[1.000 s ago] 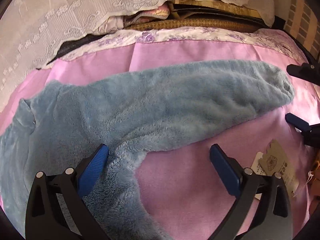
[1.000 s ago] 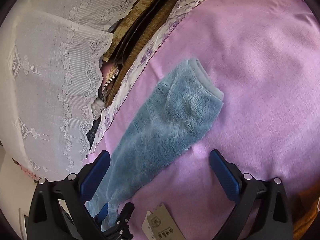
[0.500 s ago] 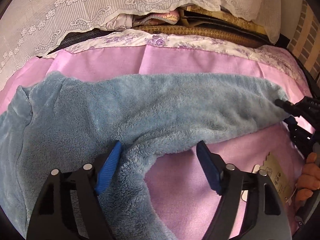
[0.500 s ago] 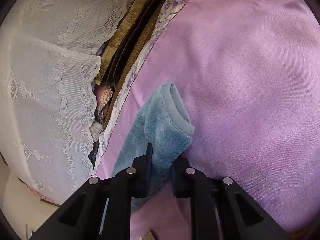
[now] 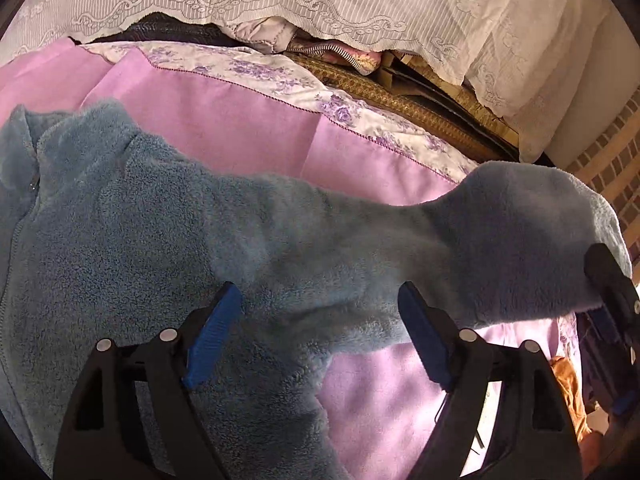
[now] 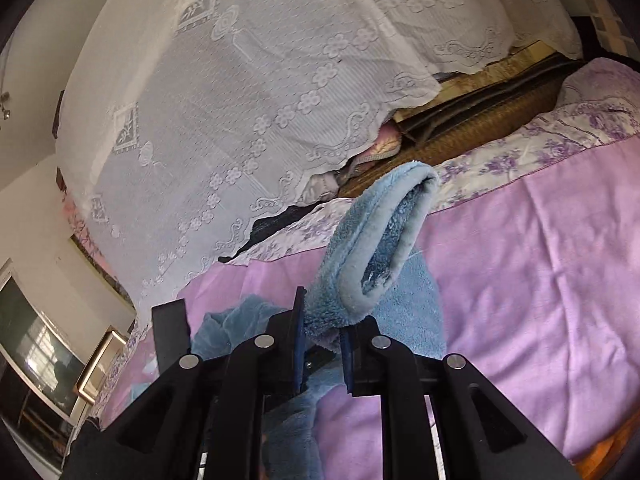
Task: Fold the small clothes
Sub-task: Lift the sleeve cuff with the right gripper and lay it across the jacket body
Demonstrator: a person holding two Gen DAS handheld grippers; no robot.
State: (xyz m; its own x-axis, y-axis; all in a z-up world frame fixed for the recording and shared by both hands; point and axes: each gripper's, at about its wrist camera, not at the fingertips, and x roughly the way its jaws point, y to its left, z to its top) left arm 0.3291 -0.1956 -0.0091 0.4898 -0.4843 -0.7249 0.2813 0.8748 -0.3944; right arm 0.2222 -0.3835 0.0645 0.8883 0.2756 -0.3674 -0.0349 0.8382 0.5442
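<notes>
A blue fleece jacket (image 5: 132,232) lies on the pink bedspread (image 5: 248,128), collar and zip at the left. My left gripper (image 5: 320,332) is open, its blue pads either side of the armpit where the sleeve meets the body. My right gripper (image 6: 324,344) is shut on the sleeve cuff (image 6: 380,240) and holds it lifted off the bed; the cuff opening stands up above the jaws. In the left wrist view the raised sleeve end (image 5: 532,240) hangs from the right gripper (image 5: 608,300) at the right edge.
A white lace cover (image 6: 240,100) drapes over stacked bedding behind the bed. A floral sheet border (image 5: 280,76) and woven mats (image 5: 420,108) lie along the far edge. A brick wall (image 5: 612,168) is at the right. A paper tag is partly hidden by my left gripper.
My right gripper has lifted the sleeve cuff off the bed and carried it up and inward. My left gripper has moved forward over the jacket's armpit, still open.
</notes>
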